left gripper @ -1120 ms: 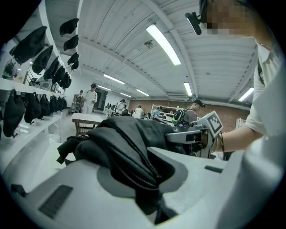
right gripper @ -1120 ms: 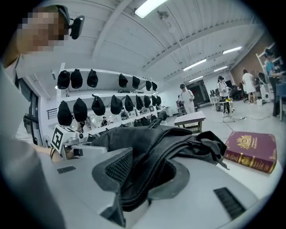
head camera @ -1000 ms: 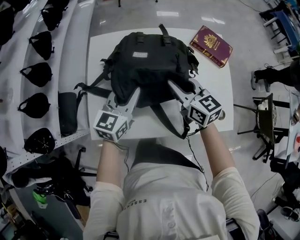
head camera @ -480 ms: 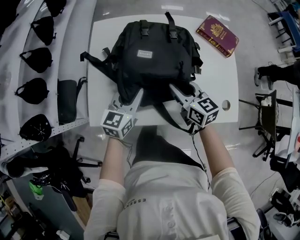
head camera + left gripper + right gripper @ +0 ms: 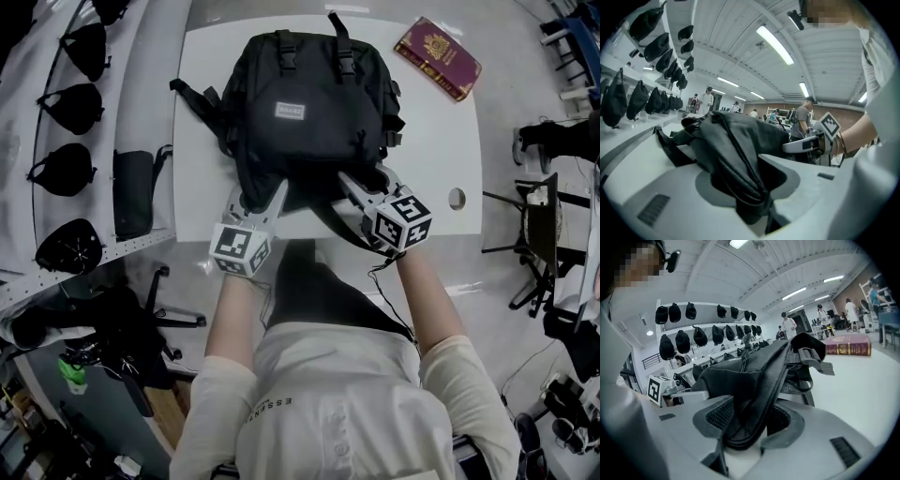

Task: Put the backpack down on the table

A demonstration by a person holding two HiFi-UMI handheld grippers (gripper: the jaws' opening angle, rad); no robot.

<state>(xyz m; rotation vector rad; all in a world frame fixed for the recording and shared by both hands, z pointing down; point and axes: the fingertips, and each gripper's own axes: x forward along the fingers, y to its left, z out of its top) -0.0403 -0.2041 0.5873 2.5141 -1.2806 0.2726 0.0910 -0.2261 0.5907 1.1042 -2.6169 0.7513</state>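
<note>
A: Head view has the backpack [image 5: 314, 103] lying flat on the table [image 5: 202, 141], front panel up, its bottom end toward the person. Is it down already?

B: I'd say so, since the table looks to be carrying it. The book [image 5: 437, 58] lies well apart at the far right corner, out of the way.

A: And the grippers?

B: One is at each near corner, which I take as the way to keep a floppy load level. The left gripper [image 5: 261, 192] has a fold of fabric between its jaws, the right gripper [image 5: 367, 178] a padded strap — but both pairs of jaws have just been opening. Each gripper view shows slack beside the cloth, not a clamp.

A: What's left, then?

B: Probably just backing both out — without dragging the straps along.
</note>
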